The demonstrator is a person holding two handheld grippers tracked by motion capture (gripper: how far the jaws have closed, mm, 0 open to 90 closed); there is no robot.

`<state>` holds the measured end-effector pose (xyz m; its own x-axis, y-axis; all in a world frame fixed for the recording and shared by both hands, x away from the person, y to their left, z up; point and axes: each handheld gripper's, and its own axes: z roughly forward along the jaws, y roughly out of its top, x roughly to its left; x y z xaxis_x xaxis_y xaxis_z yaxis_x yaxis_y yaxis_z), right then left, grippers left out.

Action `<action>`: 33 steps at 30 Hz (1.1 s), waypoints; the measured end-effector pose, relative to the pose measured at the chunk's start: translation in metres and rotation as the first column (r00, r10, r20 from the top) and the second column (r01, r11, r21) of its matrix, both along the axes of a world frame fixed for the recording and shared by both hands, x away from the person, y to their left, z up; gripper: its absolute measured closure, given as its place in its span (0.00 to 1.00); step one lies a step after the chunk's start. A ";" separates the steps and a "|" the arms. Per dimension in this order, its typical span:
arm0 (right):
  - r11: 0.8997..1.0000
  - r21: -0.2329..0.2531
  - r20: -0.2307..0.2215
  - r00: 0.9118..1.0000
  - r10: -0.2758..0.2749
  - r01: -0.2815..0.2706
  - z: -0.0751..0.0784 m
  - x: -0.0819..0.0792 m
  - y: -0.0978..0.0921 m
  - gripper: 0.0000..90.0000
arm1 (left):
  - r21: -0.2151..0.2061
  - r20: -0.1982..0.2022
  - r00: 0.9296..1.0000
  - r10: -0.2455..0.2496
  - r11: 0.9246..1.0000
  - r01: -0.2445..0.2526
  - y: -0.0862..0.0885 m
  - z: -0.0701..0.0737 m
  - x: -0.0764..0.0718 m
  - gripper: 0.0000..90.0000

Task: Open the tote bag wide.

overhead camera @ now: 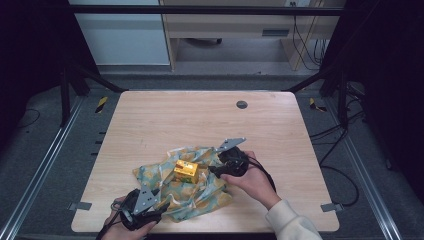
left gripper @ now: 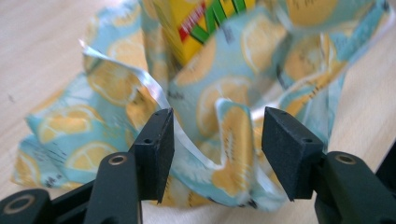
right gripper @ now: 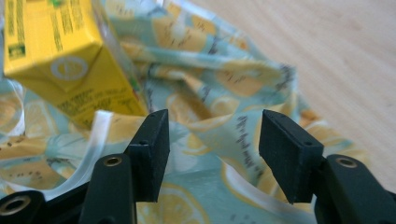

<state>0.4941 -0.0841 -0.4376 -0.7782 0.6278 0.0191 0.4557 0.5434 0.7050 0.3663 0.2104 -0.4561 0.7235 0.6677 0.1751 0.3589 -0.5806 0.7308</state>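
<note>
Where crumpled lemon-print cloth bunches: boxy yellow carton, 2 gaping tools.

High view looks down; both gripper views sit close (sharing the cloth).

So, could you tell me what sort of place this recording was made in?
Probably a lab recording station: a bare wooden table inside a black metal frame, loose cables on grey carpet, and an office desk behind.
</note>
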 end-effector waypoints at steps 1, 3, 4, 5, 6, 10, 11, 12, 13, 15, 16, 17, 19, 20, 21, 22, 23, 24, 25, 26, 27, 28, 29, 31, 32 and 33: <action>1.000 -0.008 -0.007 1.000 -0.002 0.002 -0.002 -0.001 0.001 0.48 | -0.029 0.015 1.000 0.010 1.000 -0.009 0.000 0.001 0.000 0.50; 1.000 -0.017 -0.014 1.000 0.007 -0.008 -0.006 -0.003 0.002 0.48 | -0.082 0.035 0.999 0.026 0.996 -0.023 0.002 0.005 0.001 0.50; 1.000 -0.016 -0.018 1.000 0.013 -0.013 -0.009 -0.005 0.003 0.48 | -0.099 0.056 0.998 0.035 0.995 -0.030 0.003 0.008 0.001 0.50; 0.999 -0.026 -0.024 0.999 0.022 -0.022 -0.011 -0.008 0.003 0.48 | -0.110 0.070 0.997 0.041 0.993 -0.033 0.003 0.009 0.002 0.51; 0.999 -0.028 -0.028 0.999 0.023 -0.023 -0.013 -0.010 0.002 0.48 | -0.113 0.085 0.995 0.051 0.993 -0.042 0.002 0.010 0.003 0.52; 0.999 -0.036 -0.038 0.999 0.032 -0.034 -0.022 -0.018 -0.001 0.47 | -0.068 0.085 0.992 0.089 0.994 -0.083 -0.003 0.006 0.019 0.53; 0.999 -0.036 -0.046 0.998 0.034 -0.036 -0.024 -0.019 -0.002 0.47 | -0.045 0.073 0.993 0.094 0.995 -0.091 -0.005 0.003 0.024 0.53; 0.998 -0.036 -0.047 0.998 0.040 -0.041 -0.026 -0.021 -0.003 0.47 | -0.025 0.063 0.993 0.101 0.995 -0.100 -0.006 0.000 0.029 0.54; 0.998 -0.040 -0.050 0.998 0.040 -0.042 -0.027 -0.023 -0.003 0.47 | -0.008 0.053 0.992 0.110 0.994 -0.110 -0.006 -0.002 0.032 0.55; 0.998 -0.042 -0.050 0.998 0.047 -0.049 -0.032 -0.025 -0.004 0.47 | 0.029 0.043 0.992 0.117 0.993 -0.118 -0.003 -0.006 0.036 0.58; 0.998 -0.045 -0.049 0.998 0.050 -0.052 -0.034 -0.027 -0.004 0.47 | 0.032 0.035 0.992 0.123 0.992 -0.124 -0.002 -0.007 0.037 0.60; 0.997 -0.050 -0.047 0.998 0.053 -0.055 -0.036 -0.028 -0.004 0.47 | 0.027 0.029 0.991 0.131 0.991 -0.132 0.000 -0.009 0.039 0.60; 0.996 -0.060 -0.045 0.997 0.060 -0.062 -0.039 -0.031 -0.006 0.47 | 0.042 0.013 0.990 0.140 0.989 -0.140 0.003 -0.012 0.043 0.63; 0.997 -0.057 -0.049 0.997 0.055 -0.058 -0.040 -0.033 -0.006 0.47 | 0.060 0.002 0.990 0.142 0.988 -0.141 0.003 -0.015 0.046 0.64; 0.997 -0.058 -0.047 0.997 0.056 -0.058 -0.041 -0.034 -0.007 0.47 | 0.069 -0.007 0.989 0.148 0.987 -0.147 0.003 -0.018 0.048 0.66; 0.997 -0.055 -0.045 0.997 0.057 -0.059 -0.042 -0.035 -0.008 0.47 | 0.084 -0.021 0.988 0.151 0.985 -0.148 0.003 -0.020 0.050 0.66; 0.996 -0.062 -0.044 0.997 0.058 -0.061 -0.043 -0.036 -0.010 0.47 | 0.097 -0.028 0.989 0.148 0.985 -0.145 0.003 -0.021 0.052 0.67; 0.996 -0.060 -0.040 0.997 0.059 -0.062 -0.044 -0.036 -0.010 0.47 | 0.107 -0.029 0.988 0.152 0.983 -0.148 0.003 -0.023 0.052 0.67; 0.997 -0.055 -0.041 0.997 0.058 -0.060 -0.045 -0.037 -0.011 0.47 | 0.113 -0.033 0.987 0.157 0.982 -0.152 0.002 -0.024 0.053 0.68; 0.996 -0.064 -0.038 0.997 0.062 -0.064 -0.046 -0.038 -0.012 0.47 | 0.127 -0.035 0.987 0.155 0.980 -0.150 0.002 -0.025 0.053 0.68; 0.996 -0.066 -0.037 0.998 0.060 -0.063 -0.047 -0.039 -0.012 0.47 | 0.137 -0.037 0.987 0.156 0.979 -0.149 0.001 -0.026 0.053 0.68; 0.996 -0.064 -0.039 0.997 0.063 -0.065 -0.049 -0.040 -0.013 0.47 | 0.141 -0.038 0.987 0.157 0.979 -0.150 0.001 -0.027 0.053 0.68; 0.995 -0.068 -0.039 0.997 0.068 -0.070 -0.050 -0.040 -0.013 0.47 | 0.149 -0.040 0.987 0.156 0.978 -0.149 0.000 -0.027 0.053 0.68; 0.994 -0.081 -0.035 0.997 0.071 -0.074 -0.052 -0.042 -0.014 0.47 | 0.153 -0.042 0.987 0.157 0.977 -0.149 0.000 -0.028 0.054 0.68; 0.994 -0.081 -0.029 0.997 0.075 -0.077 -0.054 -0.042 -0.015 0.47 | 0.153 -0.045 0.986 0.158 0.977 -0.149 0.000 -0.028 0.054 0.68; 0.994 -0.081 -0.029 0.997 0.076 -0.079 -0.054 -0.043 -0.015 0.47 | 0.156 -0.046 0.987 0.157 0.977 -0.148 0.000 -0.028 0.054 0.68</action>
